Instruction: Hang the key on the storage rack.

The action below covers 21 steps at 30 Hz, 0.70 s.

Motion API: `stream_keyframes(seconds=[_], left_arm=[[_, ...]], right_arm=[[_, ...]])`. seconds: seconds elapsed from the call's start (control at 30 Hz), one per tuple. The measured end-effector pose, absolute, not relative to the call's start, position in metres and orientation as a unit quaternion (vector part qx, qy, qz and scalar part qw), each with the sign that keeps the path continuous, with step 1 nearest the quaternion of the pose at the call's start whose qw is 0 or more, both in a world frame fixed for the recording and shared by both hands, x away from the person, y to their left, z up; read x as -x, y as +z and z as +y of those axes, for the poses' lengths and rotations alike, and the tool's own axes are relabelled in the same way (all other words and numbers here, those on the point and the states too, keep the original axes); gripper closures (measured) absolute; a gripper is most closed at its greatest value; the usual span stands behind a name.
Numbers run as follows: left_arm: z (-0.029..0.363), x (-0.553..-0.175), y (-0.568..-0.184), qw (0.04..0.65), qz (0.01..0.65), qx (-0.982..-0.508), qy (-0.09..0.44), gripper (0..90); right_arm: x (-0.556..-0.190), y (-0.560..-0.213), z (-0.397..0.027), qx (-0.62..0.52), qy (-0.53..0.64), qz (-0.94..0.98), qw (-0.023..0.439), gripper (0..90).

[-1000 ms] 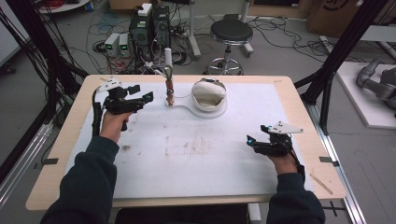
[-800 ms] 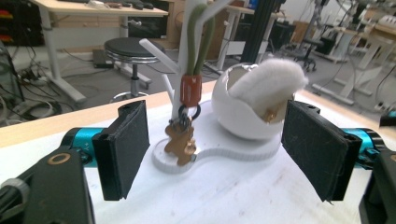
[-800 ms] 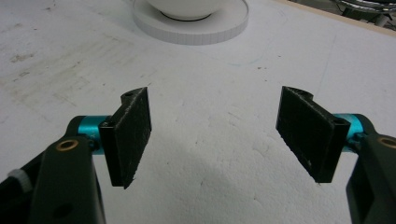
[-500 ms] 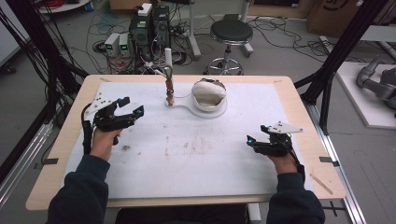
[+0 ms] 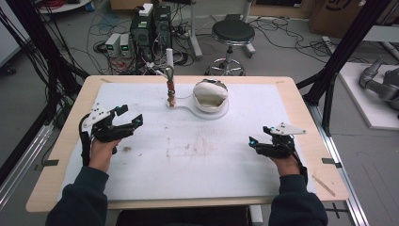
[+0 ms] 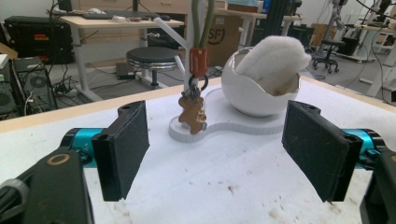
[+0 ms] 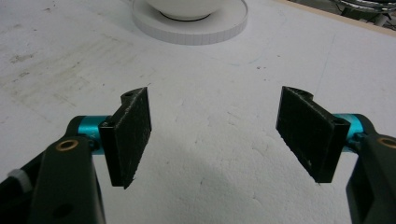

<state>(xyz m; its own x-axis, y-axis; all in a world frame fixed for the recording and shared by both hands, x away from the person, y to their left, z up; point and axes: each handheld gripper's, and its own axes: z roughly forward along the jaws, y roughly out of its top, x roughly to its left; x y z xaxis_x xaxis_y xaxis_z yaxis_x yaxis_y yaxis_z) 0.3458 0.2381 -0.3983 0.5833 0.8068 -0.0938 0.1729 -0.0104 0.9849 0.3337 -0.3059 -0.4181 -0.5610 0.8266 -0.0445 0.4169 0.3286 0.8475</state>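
My left gripper (image 5: 131,116) is at the table's left side, open and empty; its own view shows the two black pads (image 6: 125,147) wide apart. Ahead of it a small brown gingerbread-shaped charm (image 6: 193,114) hangs from an orange clip (image 6: 197,62) on a thin stand (image 5: 170,80). Beside the stand, on the same white base (image 6: 233,127), sits a white egg-shaped bowl (image 5: 211,96) with a fluffy white lining (image 6: 275,56). My right gripper (image 5: 257,136) rests low at the table's right side, open, with nothing between its pads (image 7: 130,135).
A white foam sheet (image 5: 197,155) with brown stains covers the wooden table (image 5: 301,113). Behind the table are a black stool (image 5: 233,33), computer boxes (image 5: 150,28) and cables on the floor. Black frame posts (image 5: 346,47) stand at both sides.
My left gripper has drawn back from near the stand toward the person and down, to the table's left side. The right gripper has stayed still.
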Motion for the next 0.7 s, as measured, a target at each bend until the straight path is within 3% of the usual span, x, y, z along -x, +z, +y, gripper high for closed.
stream_keyframes(seconds=[0.23, 0.7], left_arm=[[0.241, -0.327, -0.409, 0.591, 0.373, -0.661, 0.273, 22.8], [0.241, -0.325, -0.414, 0.594, 0.386, -0.655, 0.264, 19.1]], right_arm=[[-0.332, -0.417, -0.304, -0.401, 0.419, 0.776, 0.246, 26.9], [-0.33, -0.416, -0.308, -0.403, 0.42, 0.774, 0.25, 26.9]])
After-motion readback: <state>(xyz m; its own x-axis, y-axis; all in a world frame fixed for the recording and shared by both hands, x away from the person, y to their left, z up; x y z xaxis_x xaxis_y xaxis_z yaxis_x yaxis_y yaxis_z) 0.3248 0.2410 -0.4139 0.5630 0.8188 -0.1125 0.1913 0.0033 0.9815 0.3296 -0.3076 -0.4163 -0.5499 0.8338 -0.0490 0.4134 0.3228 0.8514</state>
